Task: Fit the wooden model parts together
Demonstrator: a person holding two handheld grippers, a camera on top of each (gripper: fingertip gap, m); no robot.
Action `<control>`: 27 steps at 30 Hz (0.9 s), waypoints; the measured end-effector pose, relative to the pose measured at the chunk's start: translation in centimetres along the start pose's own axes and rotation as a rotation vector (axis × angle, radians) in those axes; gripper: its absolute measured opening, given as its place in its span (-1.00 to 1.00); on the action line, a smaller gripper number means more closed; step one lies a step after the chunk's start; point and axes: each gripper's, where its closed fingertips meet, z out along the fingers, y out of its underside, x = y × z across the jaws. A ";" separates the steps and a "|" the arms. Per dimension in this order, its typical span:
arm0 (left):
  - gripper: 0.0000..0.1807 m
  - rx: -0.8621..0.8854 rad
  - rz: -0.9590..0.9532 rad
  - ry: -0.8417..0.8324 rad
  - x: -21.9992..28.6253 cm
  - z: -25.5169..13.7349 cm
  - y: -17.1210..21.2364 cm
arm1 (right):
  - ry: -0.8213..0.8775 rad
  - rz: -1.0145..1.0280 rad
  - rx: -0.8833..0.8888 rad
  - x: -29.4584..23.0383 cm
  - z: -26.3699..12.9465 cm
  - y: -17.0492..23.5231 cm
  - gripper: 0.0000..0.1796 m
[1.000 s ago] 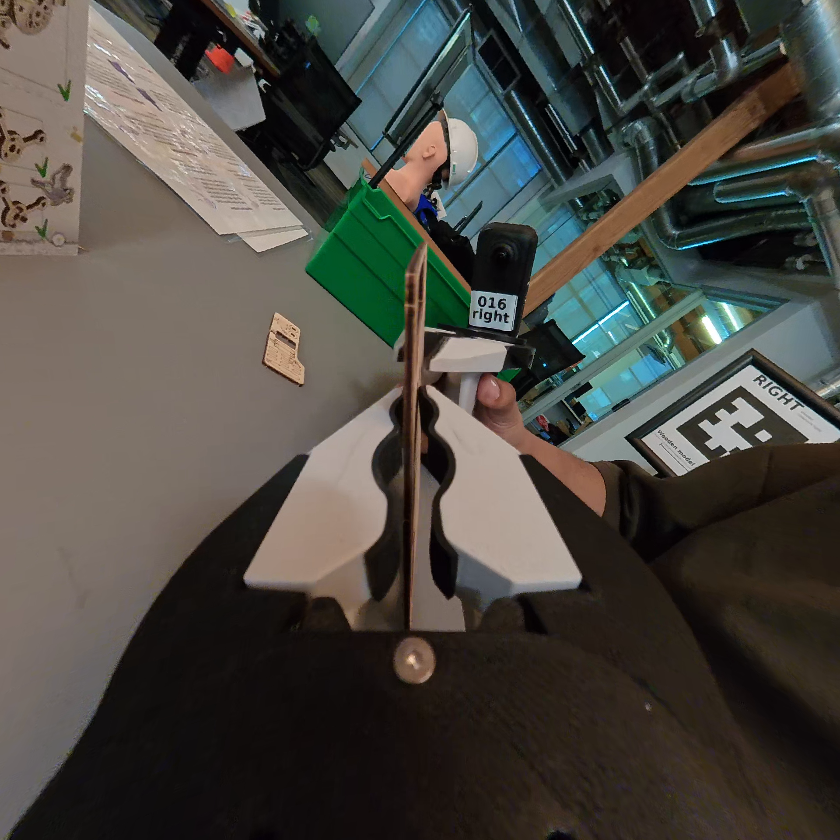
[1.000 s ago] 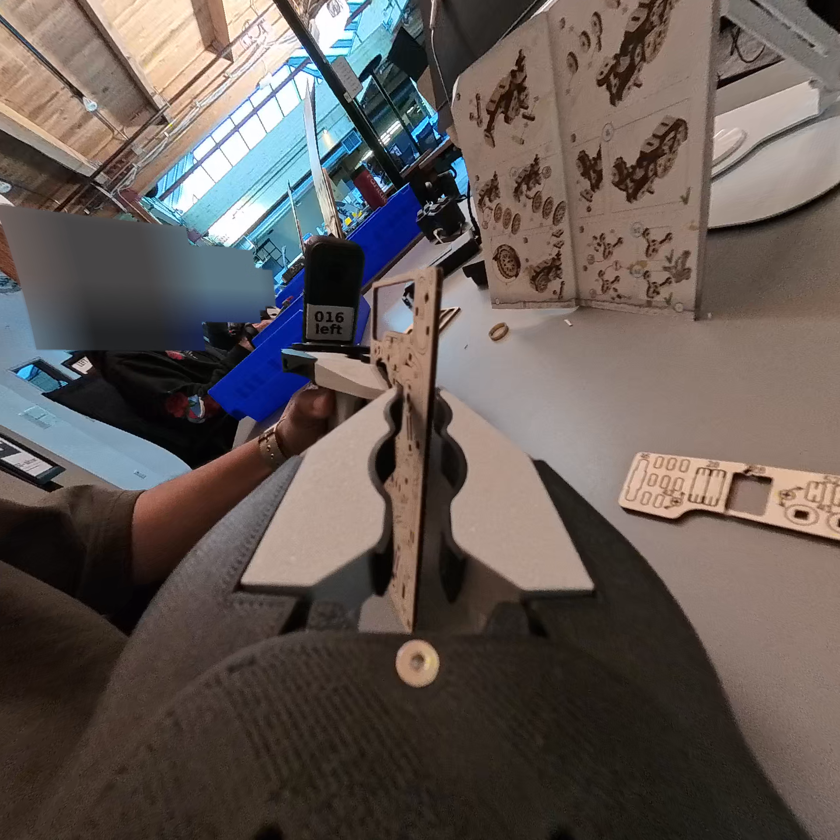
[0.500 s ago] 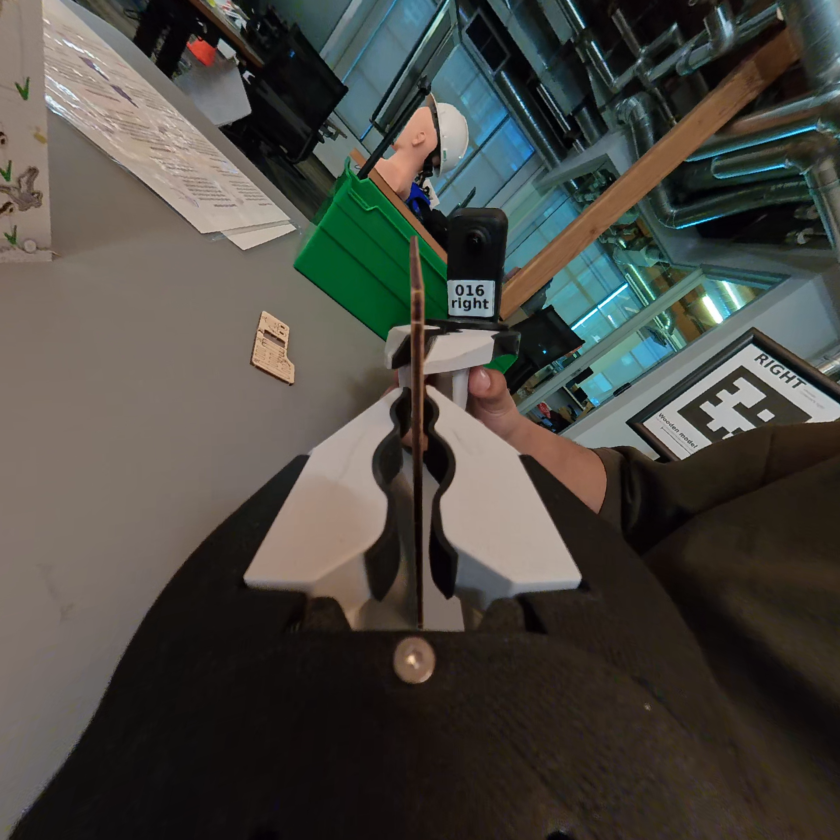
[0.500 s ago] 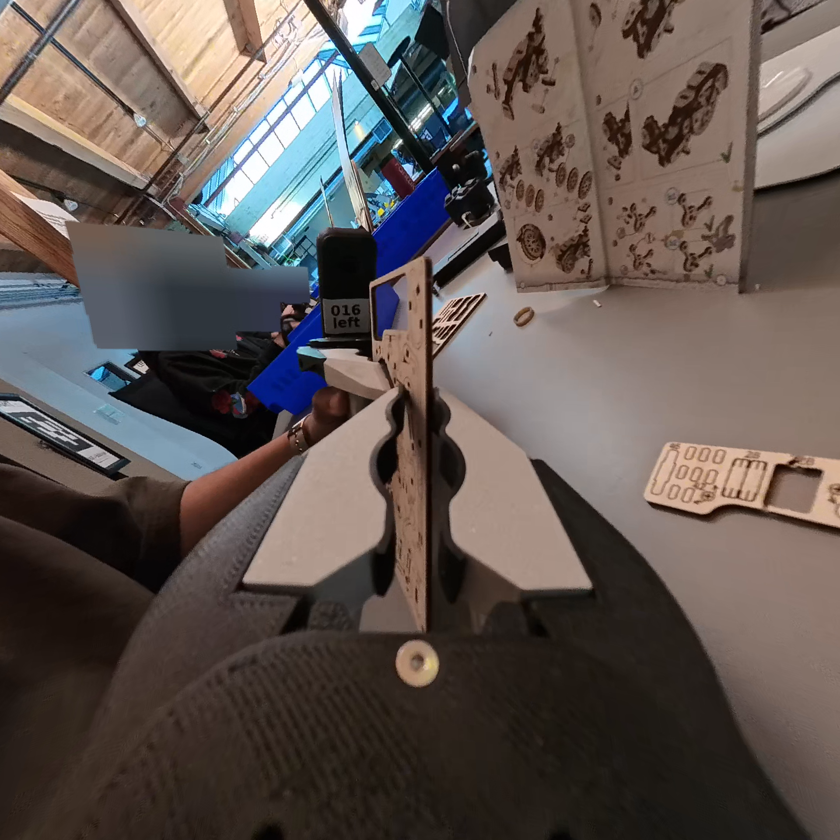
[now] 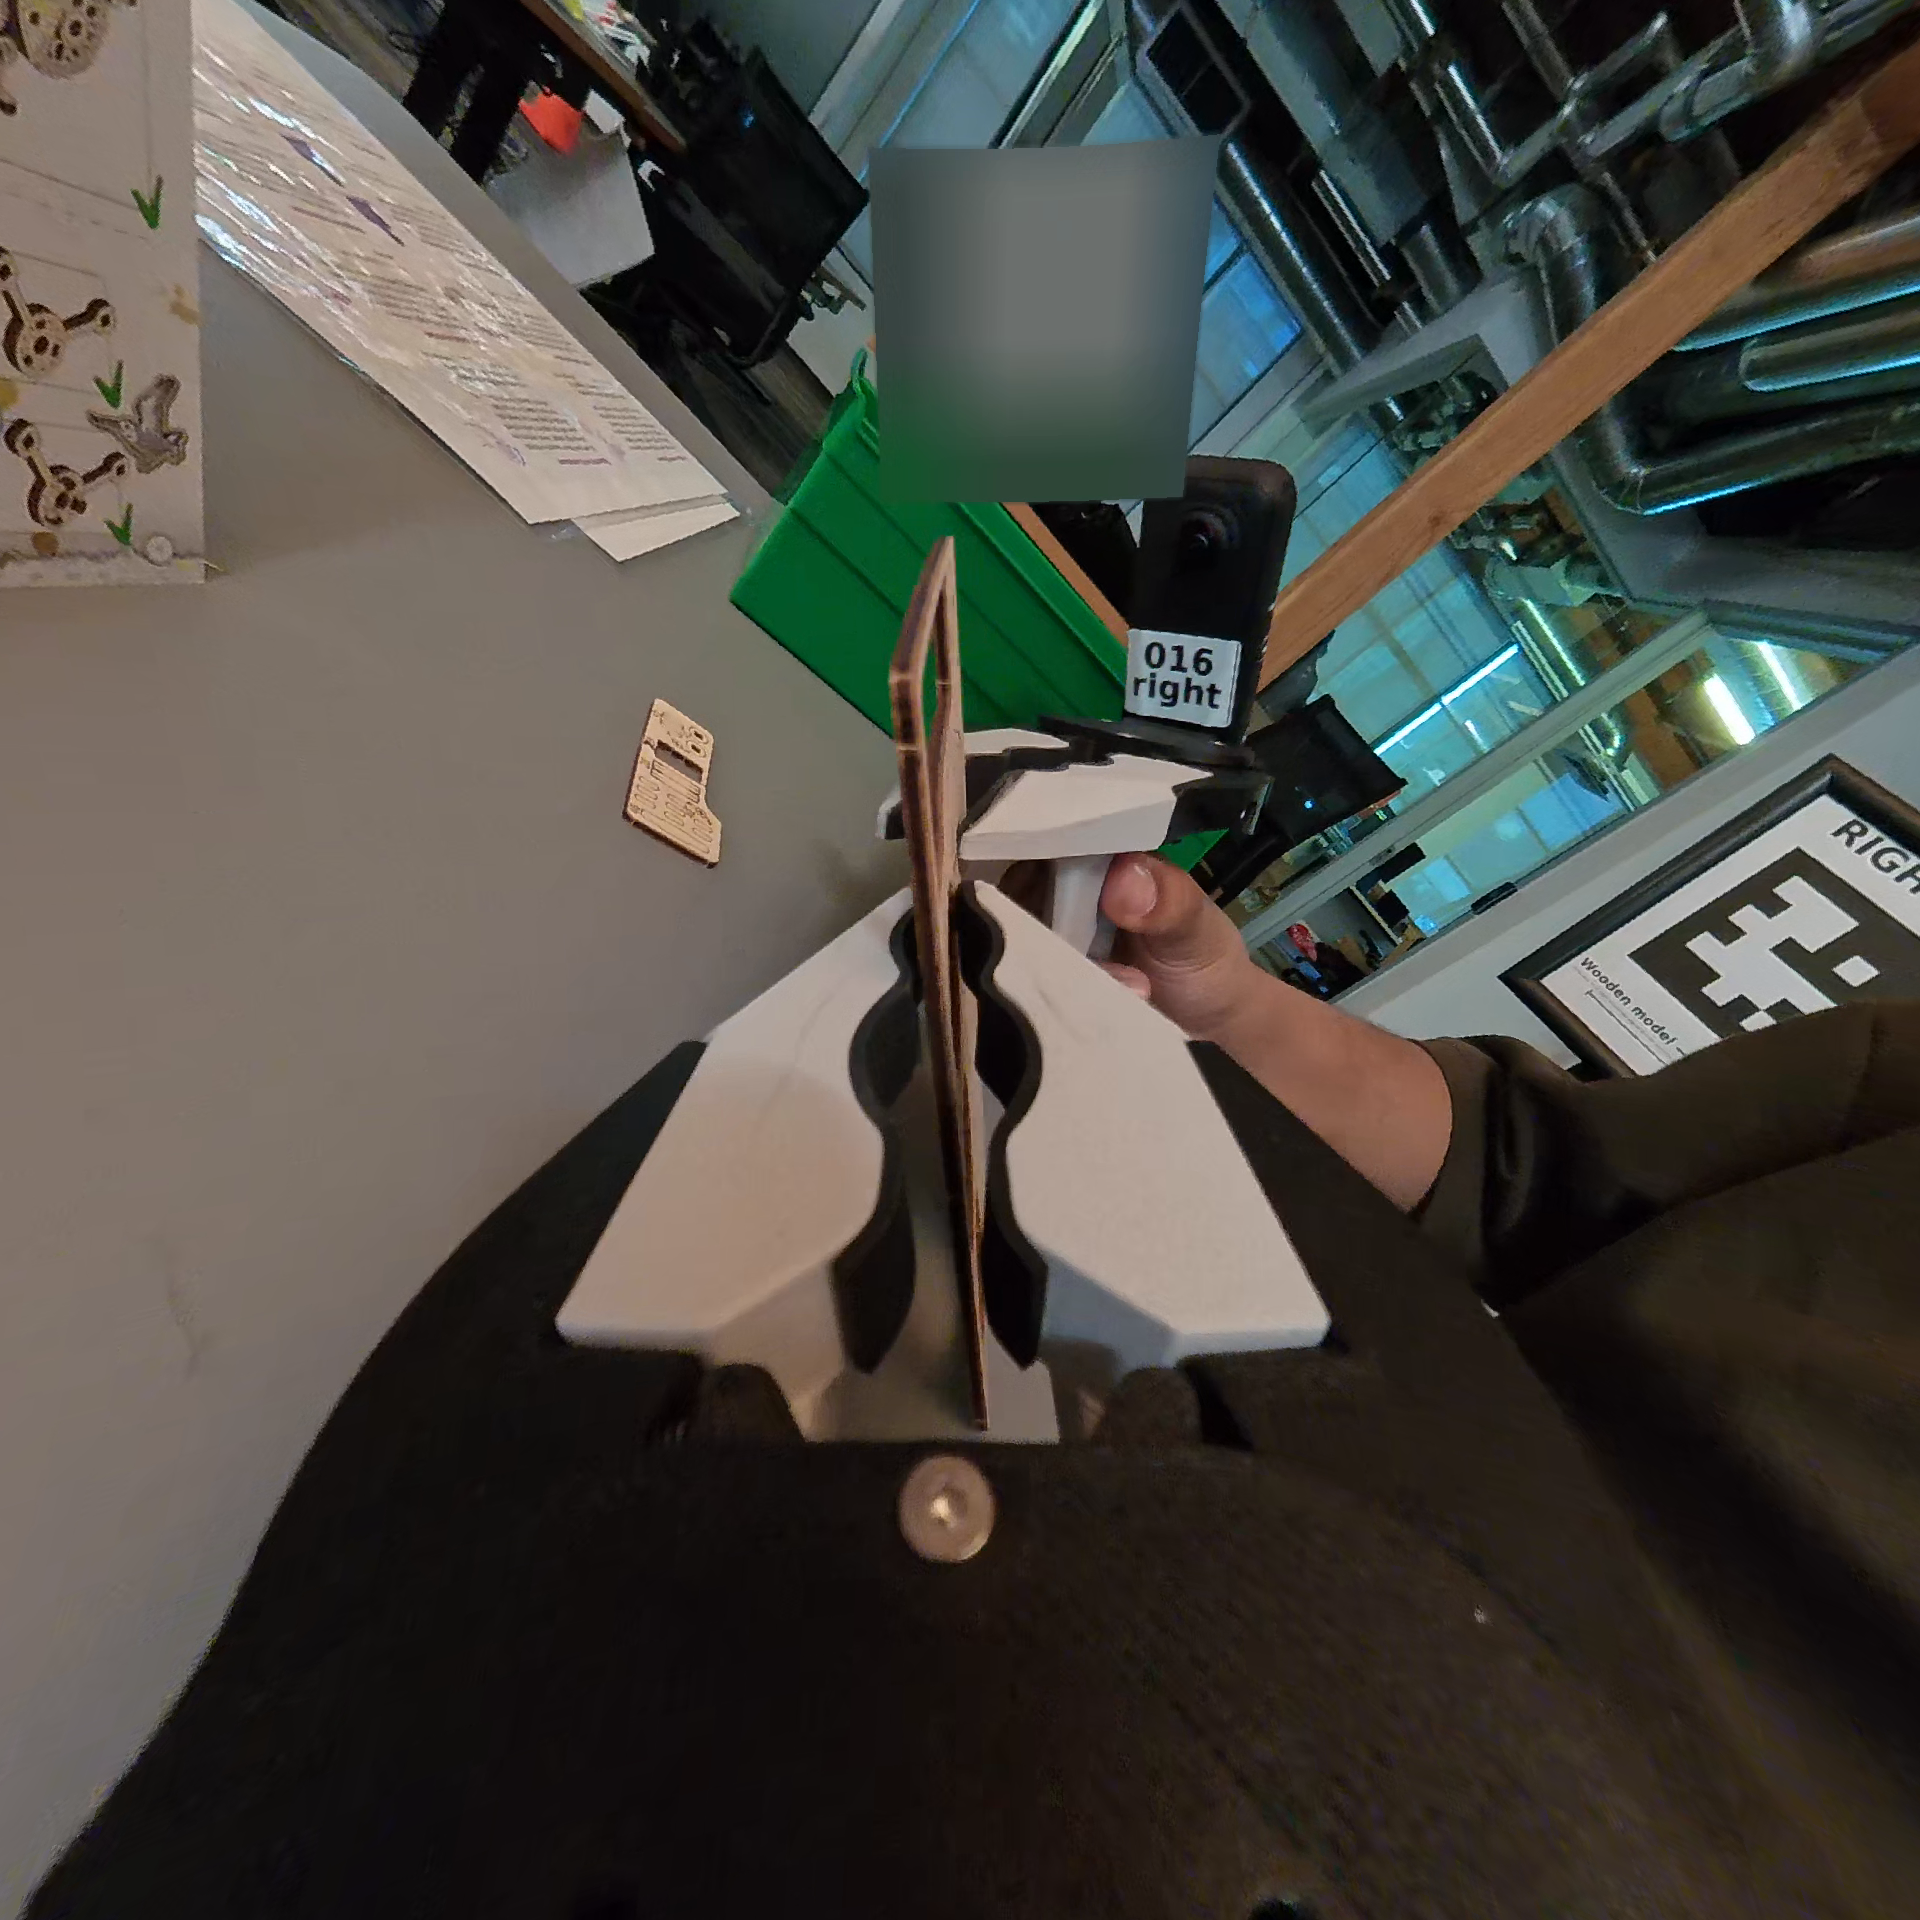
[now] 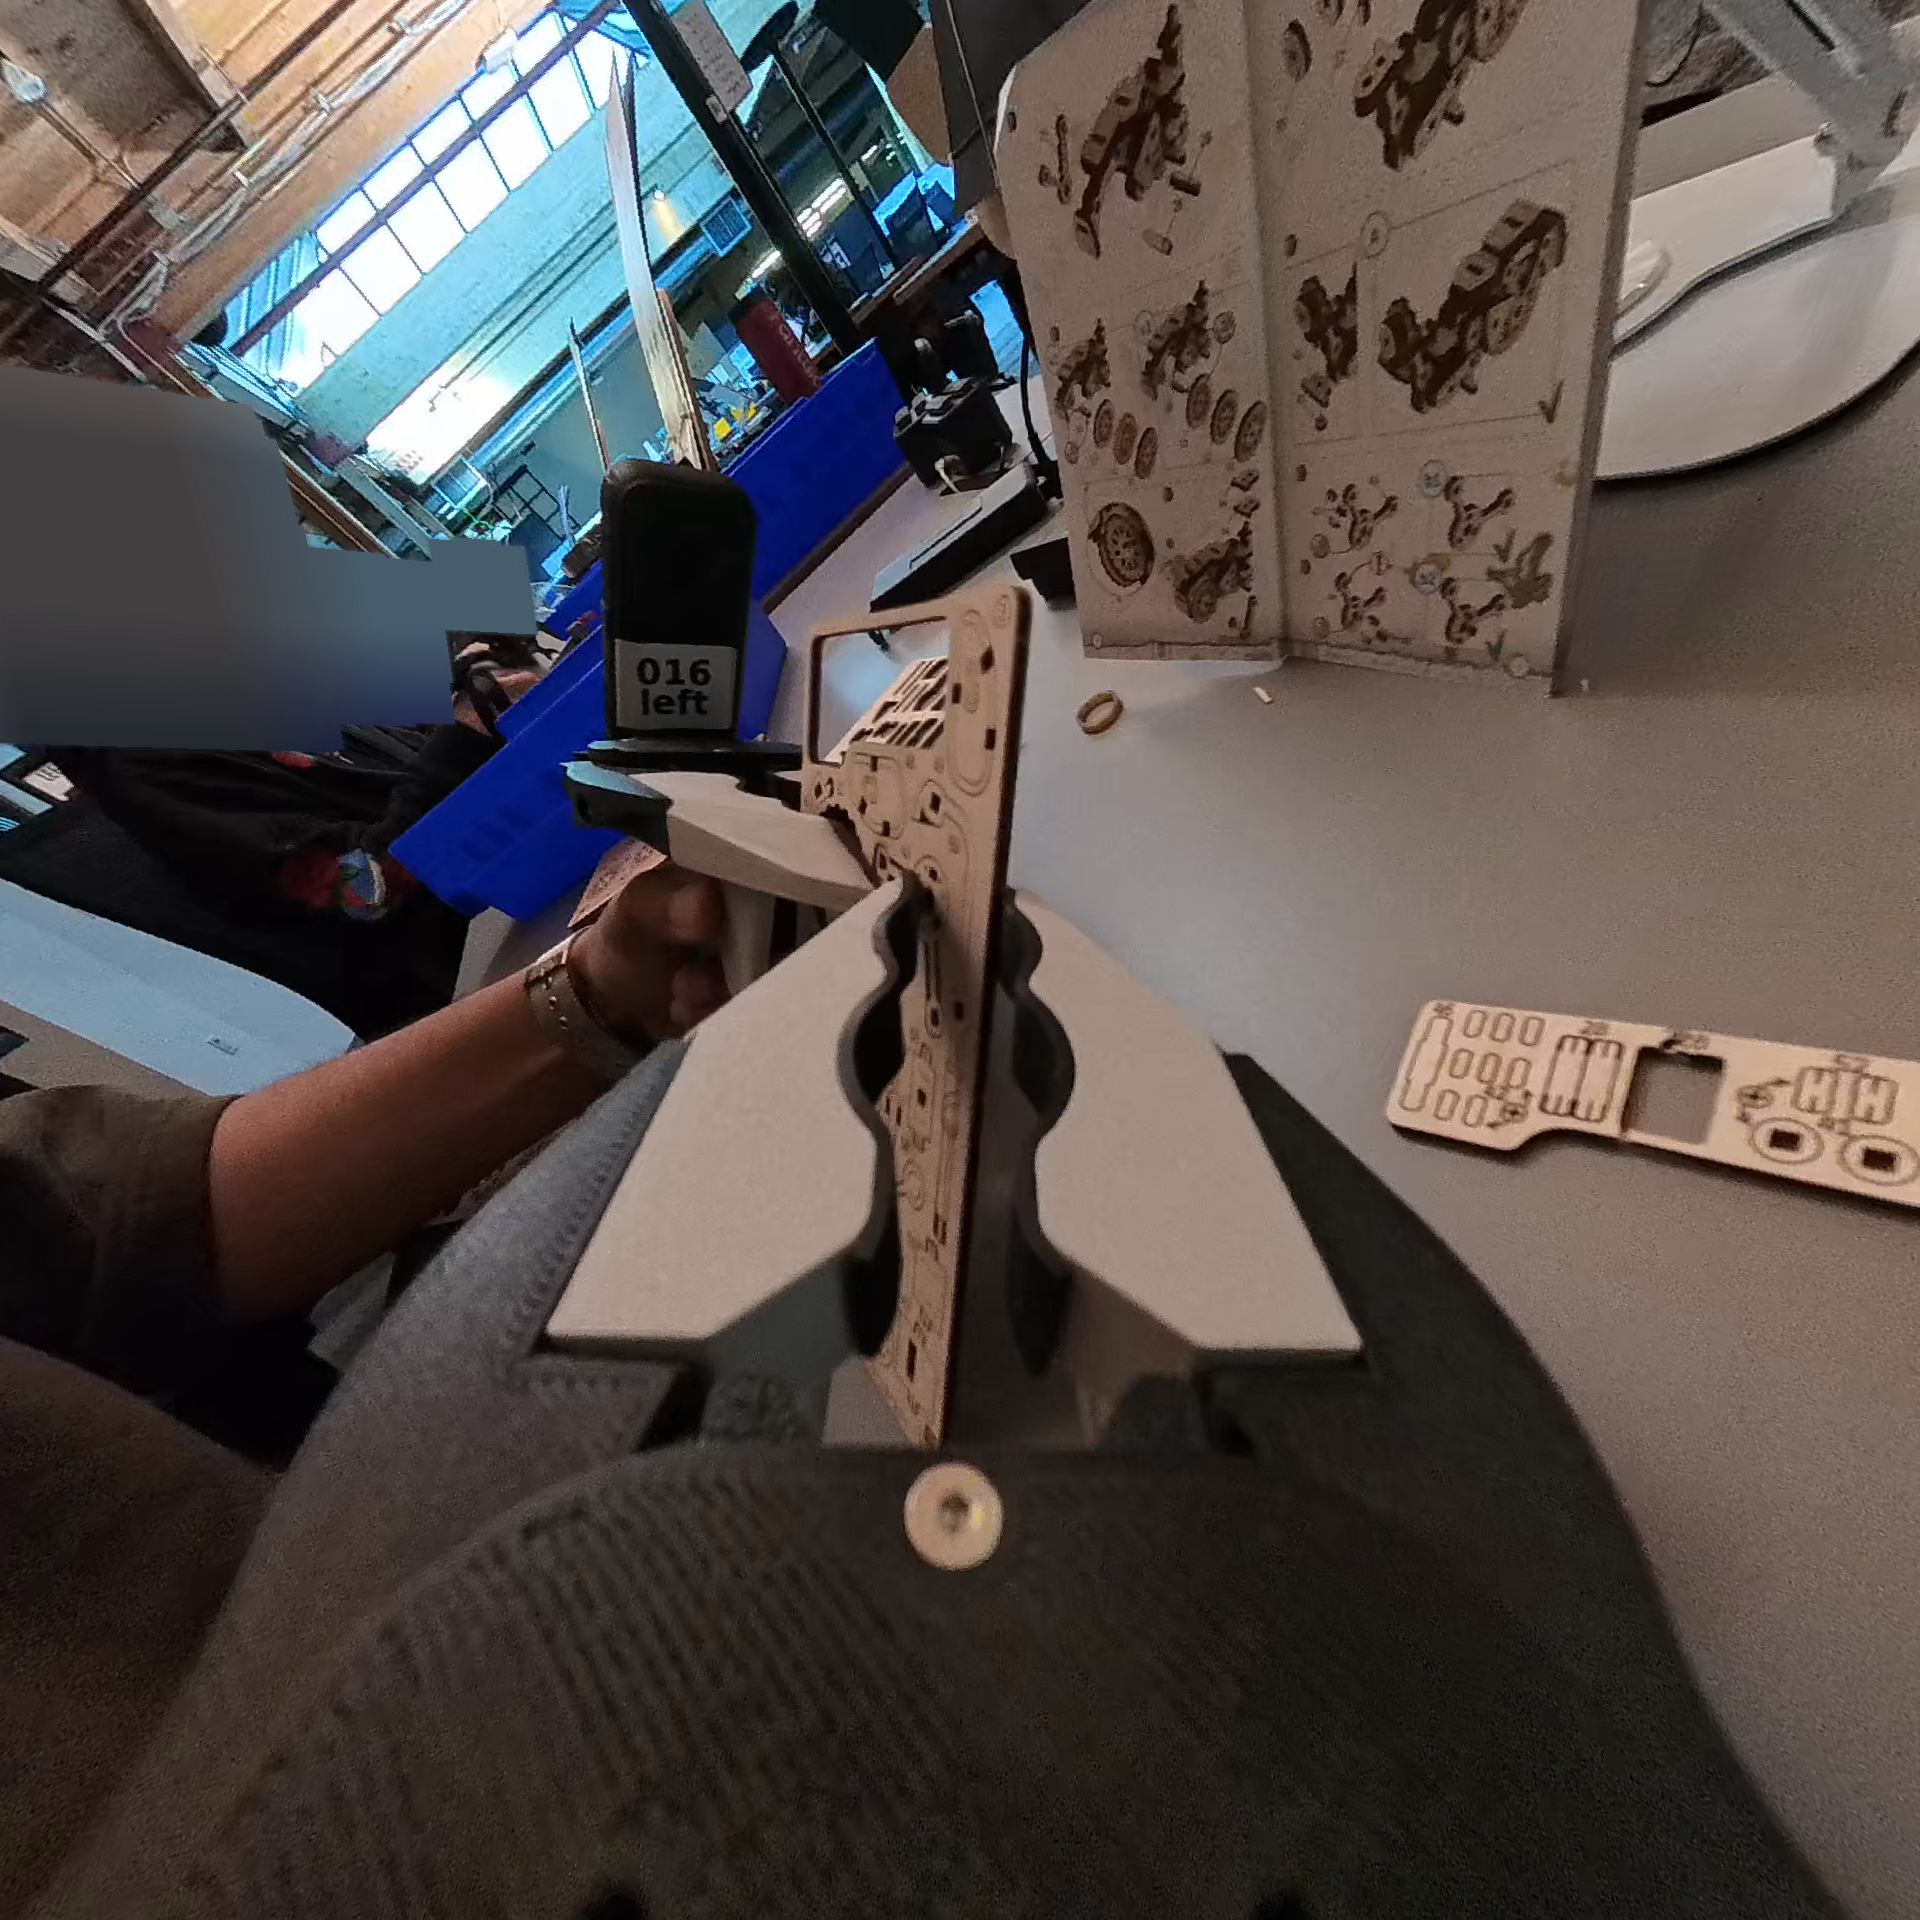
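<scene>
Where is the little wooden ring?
In the right wrist view, the wooden ring lies on the grey table, just in front of the standing instruction sheet.

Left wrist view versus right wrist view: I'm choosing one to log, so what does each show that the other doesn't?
Only the left wrist view shows the green bin and the flat printed sheets. Only the right wrist view shows the blue bin, a small wooden ring and the long wooden sheet lying on the table. Both show the held wooden panel, gripped by both grippers, and the standing instruction sheet.
</scene>
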 end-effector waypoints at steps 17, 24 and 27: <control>-1.00 -0.016 -0.001 -0.024 -0.3 0.2 0.2 | 0.017 0.031 -0.017 0.7 -0.1 0.1 -0.83; -1.00 -0.027 0.007 -0.046 -0.5 0.3 0.3 | -0.016 0.094 -0.045 0.9 -0.1 0.5 -0.84; -1.00 -0.025 0.004 -0.068 -0.8 0.3 0.4 | 0.019 0.070 -0.048 1.1 0.0 0.6 -0.82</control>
